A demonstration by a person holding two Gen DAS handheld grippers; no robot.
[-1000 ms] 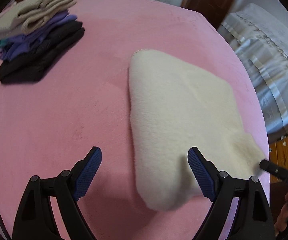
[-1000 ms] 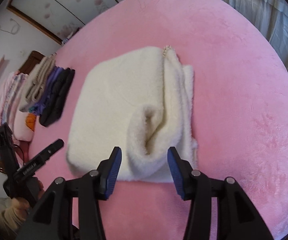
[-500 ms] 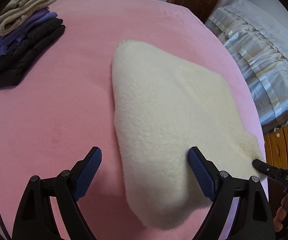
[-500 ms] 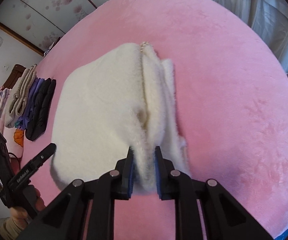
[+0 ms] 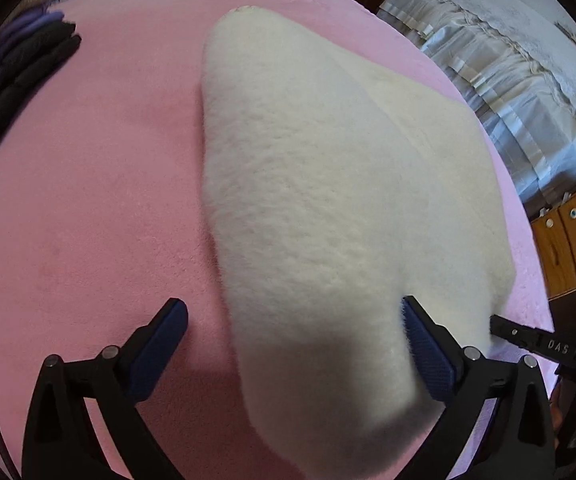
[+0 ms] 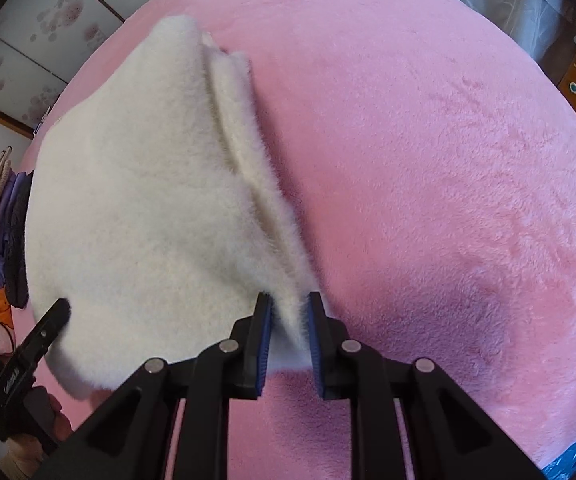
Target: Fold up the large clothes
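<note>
A cream fleece garment lies folded on the pink bed cover. My left gripper is open, its jaws wide apart, and the garment's near corner sits between them. In the right wrist view my right gripper is shut on the near corner of the same garment, with fleece pinched between the blue pads. The garment's layered edge runs away from the pads. The left gripper's tip shows at the lower left there.
A stack of folded clothes lies at the far left of the bed; it also shows in the right wrist view. A bed with pale striped bedding and a wooden drawer unit stand to the right. The right gripper's tip shows at the lower right.
My right gripper closed on the garment's corner and has pulled it up and nearer. My left gripper moved in closer, so the garment's near corner now lies between its open jaws.
</note>
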